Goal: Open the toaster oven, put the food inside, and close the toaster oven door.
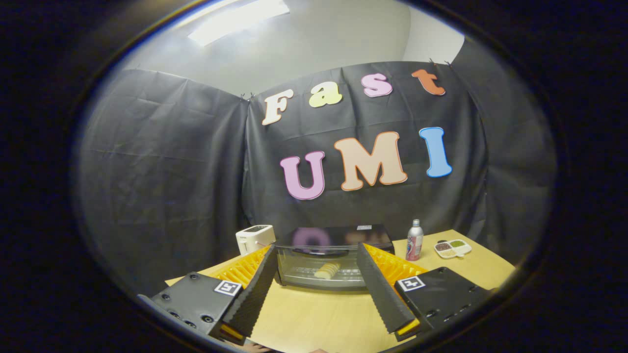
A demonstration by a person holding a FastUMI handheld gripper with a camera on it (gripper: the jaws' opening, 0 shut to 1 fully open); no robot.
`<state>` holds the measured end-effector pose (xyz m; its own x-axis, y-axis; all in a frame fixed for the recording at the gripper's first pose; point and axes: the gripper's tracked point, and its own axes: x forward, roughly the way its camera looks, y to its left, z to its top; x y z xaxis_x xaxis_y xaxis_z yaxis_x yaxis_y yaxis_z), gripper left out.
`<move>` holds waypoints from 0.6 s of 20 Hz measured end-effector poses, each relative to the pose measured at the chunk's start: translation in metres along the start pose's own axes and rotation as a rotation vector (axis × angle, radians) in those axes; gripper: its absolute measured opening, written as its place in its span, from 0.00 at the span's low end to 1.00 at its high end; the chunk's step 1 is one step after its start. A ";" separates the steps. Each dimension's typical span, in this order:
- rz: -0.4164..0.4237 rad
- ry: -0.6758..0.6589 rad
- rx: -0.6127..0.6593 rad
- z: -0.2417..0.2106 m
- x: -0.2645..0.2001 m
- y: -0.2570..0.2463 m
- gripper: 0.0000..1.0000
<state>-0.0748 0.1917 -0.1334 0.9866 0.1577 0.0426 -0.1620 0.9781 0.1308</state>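
A black toaster oven [333, 262] with a glass front stands on the wooden table [319, 318], beyond my fingers. Its door looks shut. Through the glass I see a pale yellow piece of food [327, 270] lying on the rack inside. My gripper [314, 284] is open, its two black ribbed fingers [255, 289] spread wide on either side of the oven's front and well short of it. Nothing is between them.
A white small appliance [254, 239] stands left of the oven. To the oven's right are a slim drink can [414, 240] and a white divided dish [452, 248] with dark and green contents. Bare tabletop lies between my fingers and the oven.
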 end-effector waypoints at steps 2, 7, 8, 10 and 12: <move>-0.034 -0.011 0.015 0.006 -0.008 -0.017 0.99; -0.083 -0.037 0.012 0.020 -0.022 -0.055 0.99; -0.085 -0.035 0.006 0.022 -0.024 -0.061 0.99; -0.080 -0.036 -0.008 0.025 -0.027 -0.073 0.99; -0.073 -0.038 -0.025 0.024 -0.029 -0.083 0.99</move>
<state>-0.0909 0.1025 -0.1220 0.9941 0.0814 0.0717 -0.0890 0.9899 0.1104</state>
